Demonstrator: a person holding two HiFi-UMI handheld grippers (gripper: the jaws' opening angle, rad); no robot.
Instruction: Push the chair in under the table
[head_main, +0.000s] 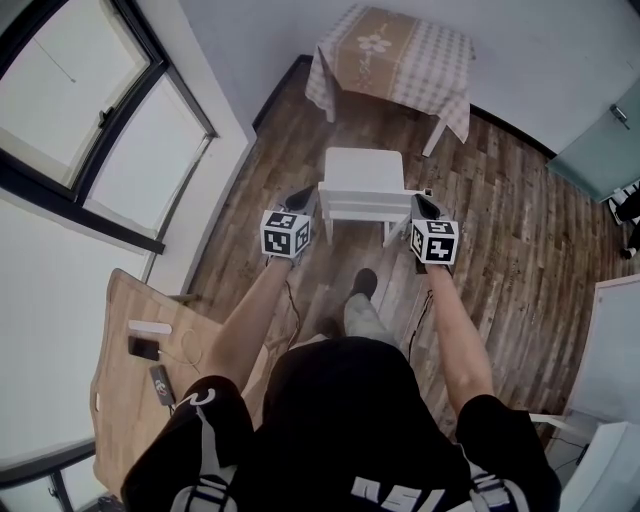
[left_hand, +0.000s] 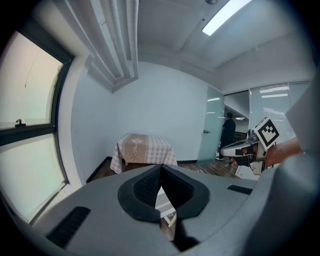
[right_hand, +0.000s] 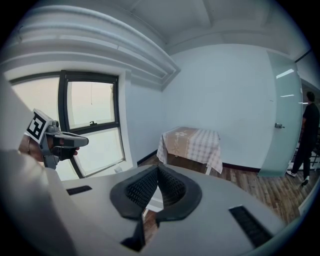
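Note:
A white chair (head_main: 362, 180) stands on the wood floor, a short way in front of a small table (head_main: 392, 55) covered with a checked cloth. My left gripper (head_main: 303, 198) is shut and empty at the left end of the chair's backrest. At the right end is my right gripper (head_main: 424, 206), also shut and empty. Whether either tip touches the chair I cannot tell. In the left gripper view the shut jaws (left_hand: 161, 169) point toward the table (left_hand: 144, 149), with a white sliver of chair (left_hand: 165, 204) below them. The right gripper view shows its shut jaws (right_hand: 157, 171) and the table (right_hand: 192, 142).
A large window (head_main: 90, 130) fills the left wall. A wooden desk top (head_main: 130, 360) with small items lies at my lower left. A glass door (head_main: 600, 140) and white furniture (head_main: 615, 340) are on the right. A person (right_hand: 307, 135) stands beyond the door.

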